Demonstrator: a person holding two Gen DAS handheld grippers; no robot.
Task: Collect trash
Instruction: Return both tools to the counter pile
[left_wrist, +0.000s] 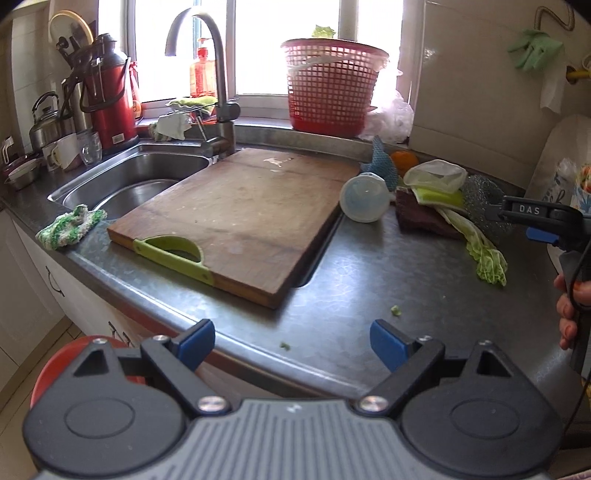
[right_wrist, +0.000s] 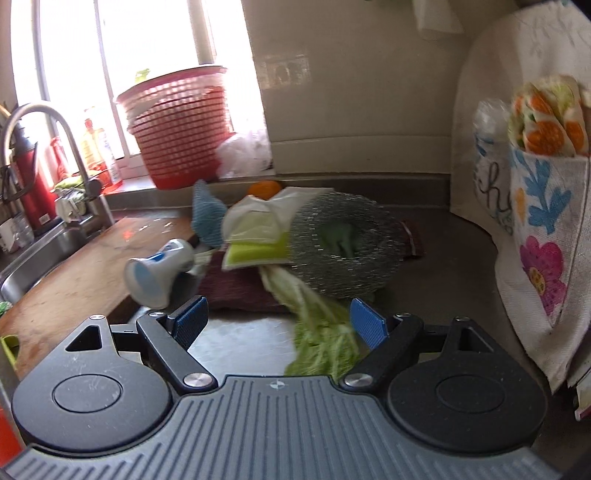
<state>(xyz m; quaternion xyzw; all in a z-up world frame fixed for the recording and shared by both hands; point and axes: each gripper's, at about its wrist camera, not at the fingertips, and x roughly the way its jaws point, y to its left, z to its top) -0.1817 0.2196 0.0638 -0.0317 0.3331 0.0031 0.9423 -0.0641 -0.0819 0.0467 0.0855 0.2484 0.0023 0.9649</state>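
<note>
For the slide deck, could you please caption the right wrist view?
Open right tongs approach a cabbage leaf lying beside a steel scourer on the kitchen counter.

I see a bright, overexposed window (left_wrist: 258, 48) behind the sink (left_wrist: 140, 177), above a grey counter (left_wrist: 388, 280). Cream wall tiles (left_wrist: 476, 92) right; floor (left_wrist: 22, 362) possibly beige tile.
</note>
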